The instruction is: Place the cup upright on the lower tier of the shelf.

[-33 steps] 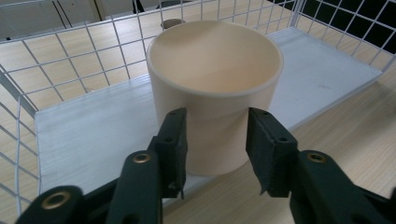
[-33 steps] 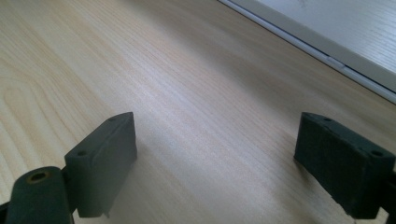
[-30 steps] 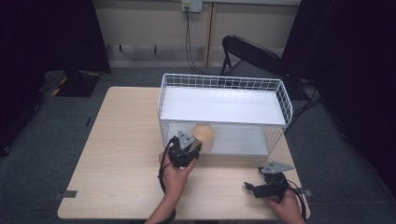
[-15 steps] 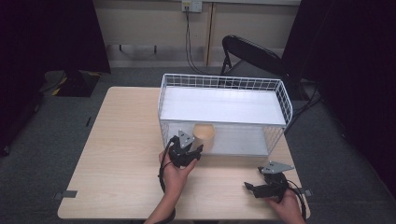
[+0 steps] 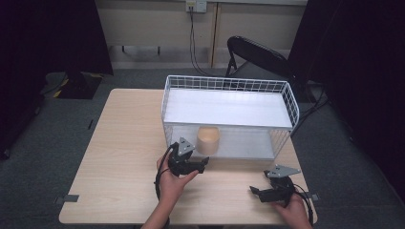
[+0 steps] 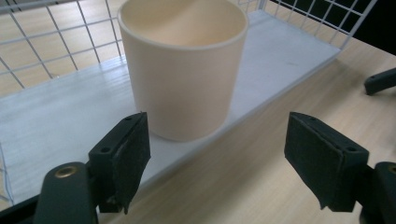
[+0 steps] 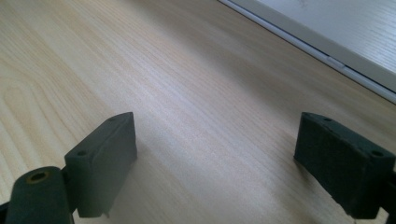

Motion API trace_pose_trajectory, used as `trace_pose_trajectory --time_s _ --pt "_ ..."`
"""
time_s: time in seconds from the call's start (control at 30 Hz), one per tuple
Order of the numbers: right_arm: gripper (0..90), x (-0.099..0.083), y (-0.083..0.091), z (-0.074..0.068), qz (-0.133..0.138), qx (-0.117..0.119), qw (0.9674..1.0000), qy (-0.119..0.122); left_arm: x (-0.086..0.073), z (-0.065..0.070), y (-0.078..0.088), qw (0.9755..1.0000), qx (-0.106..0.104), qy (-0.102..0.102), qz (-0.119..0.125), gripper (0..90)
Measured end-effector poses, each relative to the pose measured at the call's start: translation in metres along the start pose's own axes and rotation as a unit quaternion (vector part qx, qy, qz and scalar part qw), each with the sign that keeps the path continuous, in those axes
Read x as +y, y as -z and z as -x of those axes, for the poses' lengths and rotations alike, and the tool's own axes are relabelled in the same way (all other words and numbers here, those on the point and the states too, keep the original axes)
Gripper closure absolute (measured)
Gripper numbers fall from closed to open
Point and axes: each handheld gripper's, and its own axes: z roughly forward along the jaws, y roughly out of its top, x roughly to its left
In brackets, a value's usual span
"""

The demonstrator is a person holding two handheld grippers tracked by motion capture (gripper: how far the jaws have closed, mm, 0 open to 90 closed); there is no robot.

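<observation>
From the high view, a cream cup [image 5: 208, 140] stands upright on the lower white shelf of the wire basket [image 5: 229, 83], near its front edge, with the left gripper [image 5: 200, 163] just before it on the wooden table [image 5: 119, 143]. The left gripper view brings out what that view cannot: the cup [image 6: 184, 70] sits clear of both pads, the left pad just beside its base and perhaps brushing it, though the angle leaves that unsure, the right pad well apart. These jaws have just been opening and stand wide, holding nothing. The right gripper [image 5: 255, 192] rests near the table's front right corner; the right gripper view shows its jaws spread wide over bare wood, with the shelf's pale edge [image 7: 327, 56] beyond. No writing or label can be read on the cup or the basket.
</observation>
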Motion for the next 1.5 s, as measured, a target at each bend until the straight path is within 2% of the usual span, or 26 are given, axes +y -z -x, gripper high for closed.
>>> trace_pose_trajectory --time_s 0.17,0.23,0.3,0.4,0.47,0.63,0.83,1.1,1.13,1.5 --pt "12.2 0.0 0.0 0.0 0.0 0.0 1.0 0.0 0.0 -0.001 0.007 0.9998 -0.018 0.001 0.006 19.6" --pt "12.2 0.0 0.0 0.0 0.0 0.0 1.0 0.0 -0.002 -0.002 0.01 0.9997 -0.022 -0.009 0.001 17.3" --pt "12.2 0.0 0.0 0.0 0.0 0.0 1.0 0.0 -0.003 -0.004 0.012 0.9996 -0.027 -0.005 0.0 18.2" --pt "12.2 0.0 0.0 0.0 0.0 0.0 1.0 0.0 -0.007 -0.006 0.016 0.9992 -0.037 0.016 0.0 18.1" --pt "12.2 0.0 0.0 0.0 0.0 0.0 1.0 0.0 -0.01 -0.009 0.019 0.9989 -0.046 -0.002 -0.002 16.9" --pt "12.2 0.0 0.0 0.0 0.0 0.0 1.0 0.0 -0.015 -0.011 0.027 0.9985 -0.052 -0.016 -0.001 16.5" --pt "12.2 0.0 0.0 0.0 0.0 0.0 1.0 0.0 -0.021 -0.015 0.037 0.9974 -0.068 -0.023 -0.003 16.0" --pt "12.2 0.0 0.0 0.0 0.0 0.0 1.0 0.0 -0.033 -0.025 0.047 0.997 -0.069 -0.029 -0.018 16.2" --pt "12.2 0.0 0.0 0.0 0.0 0.0 1.0 0.0 -0.033 -0.025 0.048 0.9971 -0.07 -0.025 -0.017 16.3" --pt "12.2 0.0 0.0 0.0 0.0 0.0 1.0 0.0 -0.043 -0.038 0.063 0.9967 -0.072 -0.031 -0.022 16.1"
